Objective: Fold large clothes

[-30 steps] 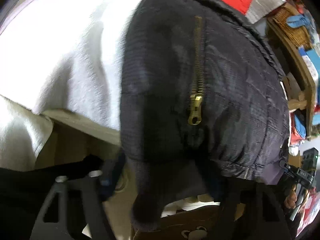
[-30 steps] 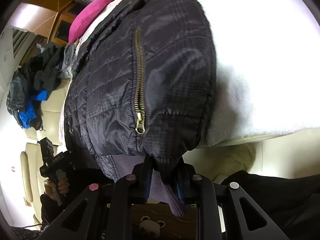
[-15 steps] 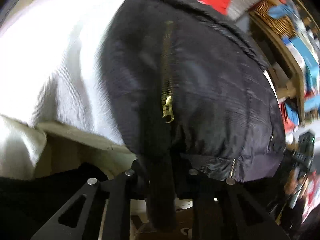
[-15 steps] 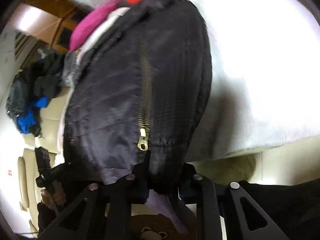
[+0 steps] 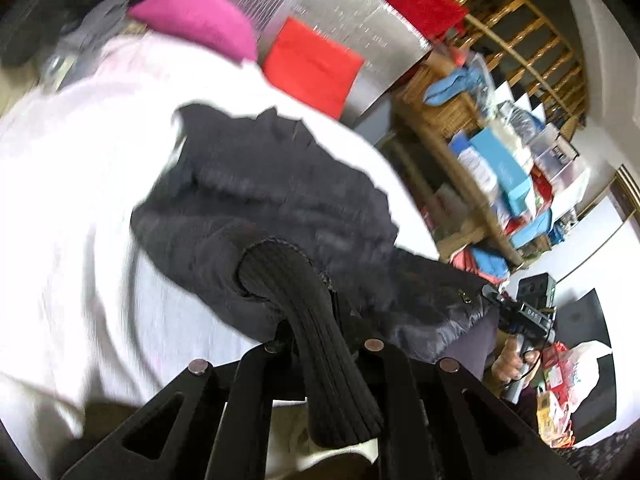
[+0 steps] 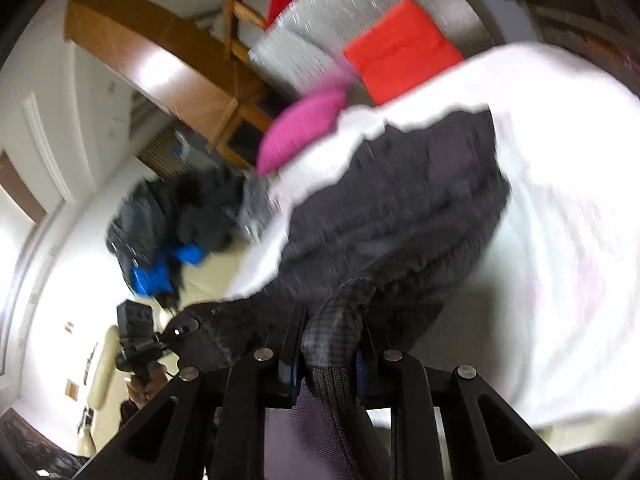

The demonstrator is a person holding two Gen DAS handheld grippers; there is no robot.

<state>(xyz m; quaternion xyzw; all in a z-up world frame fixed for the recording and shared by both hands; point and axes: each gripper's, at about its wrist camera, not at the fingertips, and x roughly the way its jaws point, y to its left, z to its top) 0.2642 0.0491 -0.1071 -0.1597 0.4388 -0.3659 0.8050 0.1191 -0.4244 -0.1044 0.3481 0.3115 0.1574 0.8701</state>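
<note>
My left tongs (image 5: 320,344) are clamped on the ribbed knit hem (image 5: 320,320) of the black jacket (image 5: 280,200); that thick, corded band runs back between the tips and hangs toward me in a long tongue. My right tongs (image 6: 326,356) are pinched on the other end of the same hem, where the knit ribbing (image 6: 332,376) bunches between blue-edged pads and a flap of smooth purplish lining (image 6: 288,432) drops below them.

Ahead of both tongs the jacket lies in a rumpled heap on the white blanket (image 5: 80,200), its shell a matte quilted nylon with fine stitched squares, puckered into soft ridges. From the left tongs the far edge of the jacket stretches off to the right, ending at the other tongs, where a small metal snap (image 5: 464,296) shows on the fabric. The blanket looks nubbly and plush, and much of it is blurred.

Beyond the jacket sit a rounded magenta cushion (image 5: 196,20) and a flat red square cushion (image 5: 312,68) against a silvery foil-like sheet (image 5: 360,12). Off to the right of the left tongs stands a wooden shelf (image 5: 460,168) crowded with boxes. Left of the right tongs lies a heap of dark and blue clothes (image 6: 168,236).
</note>
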